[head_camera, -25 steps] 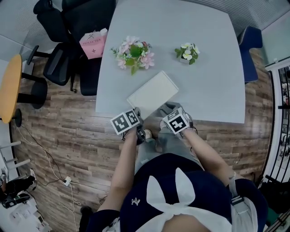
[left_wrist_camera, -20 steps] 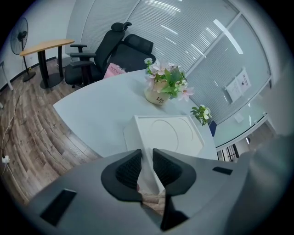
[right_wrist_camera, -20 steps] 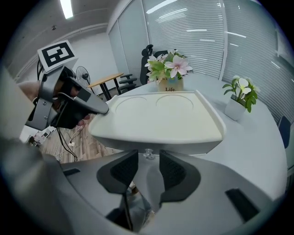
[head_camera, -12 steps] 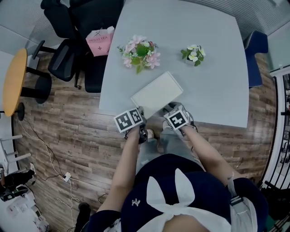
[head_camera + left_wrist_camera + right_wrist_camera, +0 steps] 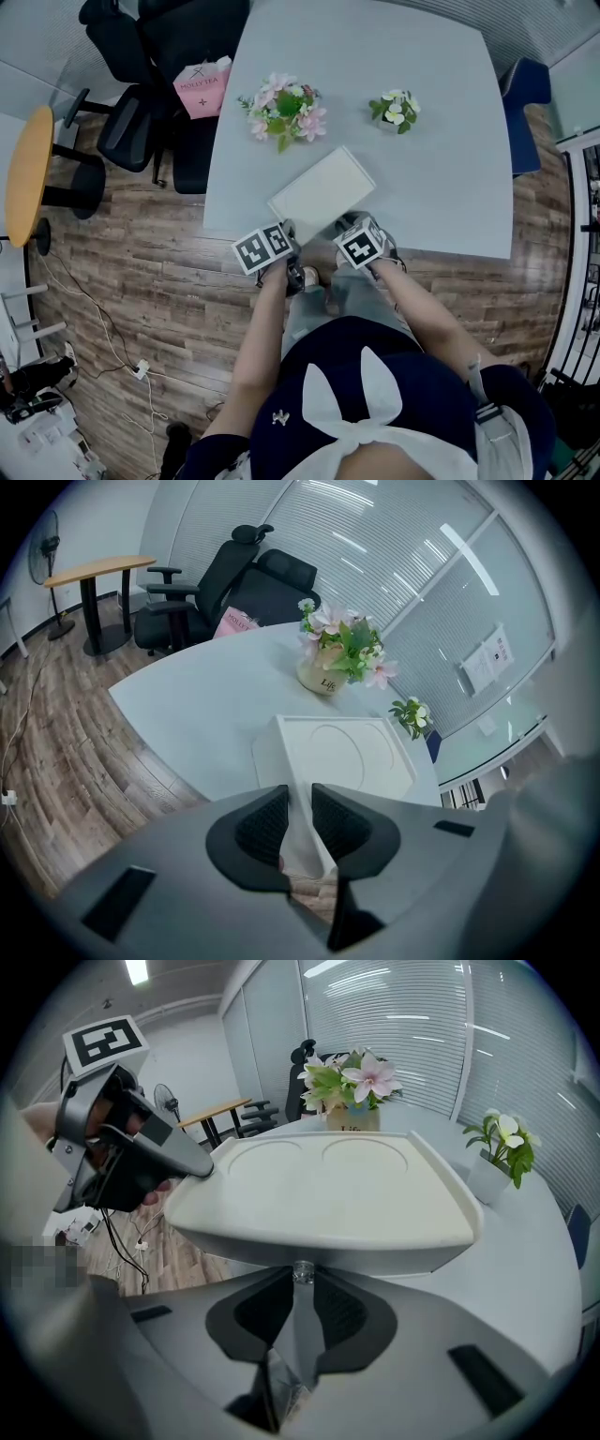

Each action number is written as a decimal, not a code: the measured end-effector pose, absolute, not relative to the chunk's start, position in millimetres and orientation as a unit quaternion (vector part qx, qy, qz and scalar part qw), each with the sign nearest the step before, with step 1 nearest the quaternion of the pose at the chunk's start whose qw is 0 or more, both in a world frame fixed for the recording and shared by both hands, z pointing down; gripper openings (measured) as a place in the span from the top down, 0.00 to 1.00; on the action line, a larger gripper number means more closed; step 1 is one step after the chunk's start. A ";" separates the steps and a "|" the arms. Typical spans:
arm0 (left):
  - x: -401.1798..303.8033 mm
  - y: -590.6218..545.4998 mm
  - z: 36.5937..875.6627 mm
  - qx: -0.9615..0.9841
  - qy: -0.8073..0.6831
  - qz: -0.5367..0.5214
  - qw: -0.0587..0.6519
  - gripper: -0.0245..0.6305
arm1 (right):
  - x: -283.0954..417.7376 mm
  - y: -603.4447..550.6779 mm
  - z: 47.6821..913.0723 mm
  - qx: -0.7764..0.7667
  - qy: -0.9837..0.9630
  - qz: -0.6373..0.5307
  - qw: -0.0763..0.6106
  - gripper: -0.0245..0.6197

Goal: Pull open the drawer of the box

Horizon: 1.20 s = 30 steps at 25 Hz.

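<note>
Flat white rectangular box (image 5: pixel 321 192) on pale grey bench (image 5: pixel 422 112), close to the near edge and skewed to it. Pink flower arrangement (image 5: pixel 281 112) and small white-flowered pot (image 5: pixel 391 108) well behind it. Drawer front (image 5: pixel 384 1262) flush under the lid overhang, not yet drawn.

Left hand-held gripper (image 5: pixel 300 822): clamped on the box's near corner, wall pinched between the ribbed pads. Serves as anchor.

Right hand-held gripper (image 5: pixel 302 1312): jaws just been closing. Small clear knob (image 5: pixel 302 1272) of the drawer between the tips, pads apparently touching both its sides.

Handling, judged only:
- Box probably light, thin-walled and smooth. Likely to slide on the slick bench if pulled unanchored, hence the corner hold.
- Knob tiny, round, likely slippery. Best gripped square across, just behind the head.
- Pull straight out along the drawer's run, level and slow.
- Risks: pads slipping off the knob; box twisting about the clamped corner.
- Drawer weight unknown; contents not visible.
</note>
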State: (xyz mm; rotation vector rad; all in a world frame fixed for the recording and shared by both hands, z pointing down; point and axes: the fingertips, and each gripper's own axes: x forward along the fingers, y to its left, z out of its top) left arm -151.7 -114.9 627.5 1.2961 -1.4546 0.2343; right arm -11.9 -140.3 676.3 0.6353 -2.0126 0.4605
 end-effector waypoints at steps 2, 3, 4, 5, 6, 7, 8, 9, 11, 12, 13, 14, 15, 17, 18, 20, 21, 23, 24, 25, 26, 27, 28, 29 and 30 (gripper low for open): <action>-151.8 -114.9 627.7 0.549 -0.617 0.099 0.555 0.82 | -12.2 -141.1 675.6 0.264 -0.823 0.178 0.471 0.85; -151.8 -115.1 628.1 0.550 -0.617 0.098 0.555 0.82 | -12.5 -141.2 675.1 0.267 -0.823 0.172 0.471 0.85; -151.7 -115.3 628.5 0.550 -0.617 0.098 0.554 0.82 | -12.6 -141.2 675.0 0.269 -0.823 0.168 0.471 0.85; -151.7 -115.5 628.7 0.550 -0.617 0.097 0.554 0.82 | -12.4 -141.2 675.0 0.270 -0.823 0.166 0.471 0.85; -151.8 -115.7 628.7 0.551 -0.617 0.097 0.554 0.82 | -12.4 -141.3 674.8 0.272 -0.823 0.166 0.470 0.85; -152.0 -115.8 628.7 0.551 -0.617 0.097 0.553 0.82 | -12.8 -141.2 674.4 0.273 -0.823 0.167 0.469 0.85; -152.1 -115.6 628.6 0.551 -0.617 0.097 0.553 0.82 | -13.1 -141.0 674.2 0.273 -0.823 0.168 0.469 0.85; -152.1 -115.4 628.8 0.551 -0.617 0.097 0.553 0.82 | -13.1 -140.8 674.5 0.273 -0.823 0.168 0.469 0.85; -152.0 -115.2 629.2 0.551 -0.617 0.097 0.553 0.82 | -11.9 -140.6 676.2 0.273 -0.822 0.166 0.471 0.85; -152.0 -115.2 629.3 0.551 -0.617 0.098 0.553 0.82 | -11.4 -140.2 677.1 0.273 -0.821 0.167 0.472 0.85; -152.0 -115.4 629.2 0.551 -0.617 0.098 0.553 0.82 | -11.2 -139.9 677.5 0.273 -0.821 0.168 0.473 0.85; -152.0 -115.6 629.0 0.551 -0.617 0.098 0.553 0.82 | -11.2 -139.5 677.3 0.272 -0.821 0.170 0.473 0.85; -152.0 -115.7 628.7 0.551 -0.617 0.097 0.553 0.82 | -11.2 -139.1 676.9 0.272 -0.821 0.172 0.473 0.85; -151.7 -115.2 628.3 0.551 -0.617 0.096 0.554 0.82 | -10.9 -138.1 676.2 0.270 -0.820 0.172 0.473 0.85; -151.7 -115.0 628.4 0.551 -0.616 0.095 0.554 0.82 | -10.8 -138.0 676.2 0.270 -0.821 0.172 0.474 0.85; -151.9 -115.3 628.9 0.552 -0.616 0.096 0.554 0.82 | -10.6 -138.9 676.9 0.271 -0.821 0.170 0.473 0.85; -152.2 -115.7 629.1 0.552 -0.616 0.096 0.553 0.82 | -10.6 -139.6 677.2 0.273 -0.820 0.169 0.474 0.85; -152.5 -116.0 629.0 0.553 -0.616 0.095 0.552 0.82 | -10.6 -139.6 677.3 0.273 -0.819 0.170 0.475 0.85; -152.4 -115.9 628.8 0.553 -0.617 0.095 0.552 0.82 | -10.3 -138.8 677.3 0.272 -0.818 0.171 0.477 0.85; -152.3 -115.8 628.7 0.553 -0.617 0.095 0.552 0.82 | -9.7 -137.7 677.1 0.270 -0.818 0.173 0.478 0.85; -152.1 -115.7 628.6 0.553 -0.617 0.095 0.552 0.82 | -8.8 -136.3 676.7 0.269 -0.817 0.174 0.479 0.85; -152.1 -115.5 628.4 0.553 -0.617 0.095 0.552 0.82 | -7.9 -134.9 676.4 0.268 -0.817 0.176 0.479 0.85; -152.2 -115.4 628.2 0.553 -0.617 0.095 0.552 0.82 | -7.1 -133.9 676.0 0.268 -0.818 0.177 0.478 0.85; -152.2 -115.3 628.1 0.553 -0.617 0.093 0.552 0.82 | -6.3 -133.2 675.6 0.269 -0.818 0.176 0.476 0.85; -152.2 -115.3 628.1 0.553 -0.617 0.091 0.552 0.82 | -5.5 -132.6 675.3 0.270 -0.819 0.176 0.475 0.85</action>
